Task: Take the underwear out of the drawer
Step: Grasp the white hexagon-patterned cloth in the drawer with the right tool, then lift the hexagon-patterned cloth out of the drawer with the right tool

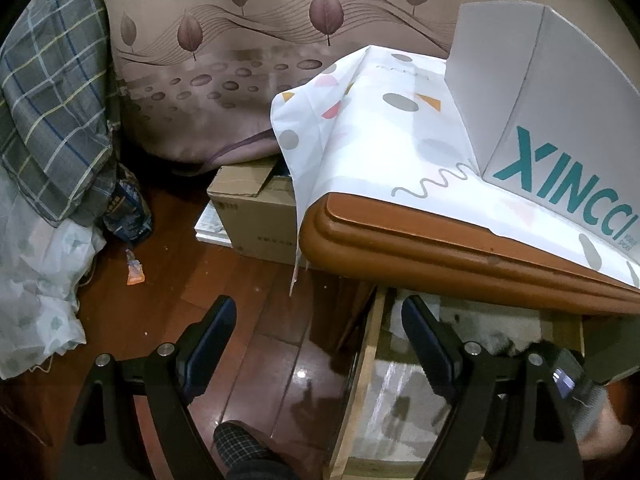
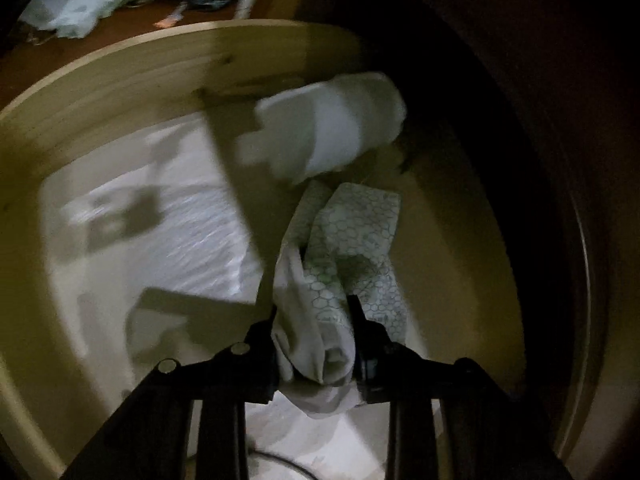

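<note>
Patterned underwear (image 2: 352, 248) is being pinched by R gripper (image 2: 314, 316) inside drawer (image 2: 132, 76); L gripper (image 1: 320, 328) is being held wide apart, nothing gripped.

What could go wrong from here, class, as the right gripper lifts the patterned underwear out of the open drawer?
1. The right gripper pinches only a bunched fold of the patterned underwear; the hanging part could slip free or drag.
2. The trailing cloth hangs near the white rolled garment and might pull it along.
3. The tabletop edge overhangs the drawer, so a straight lift may hit it.
</note>
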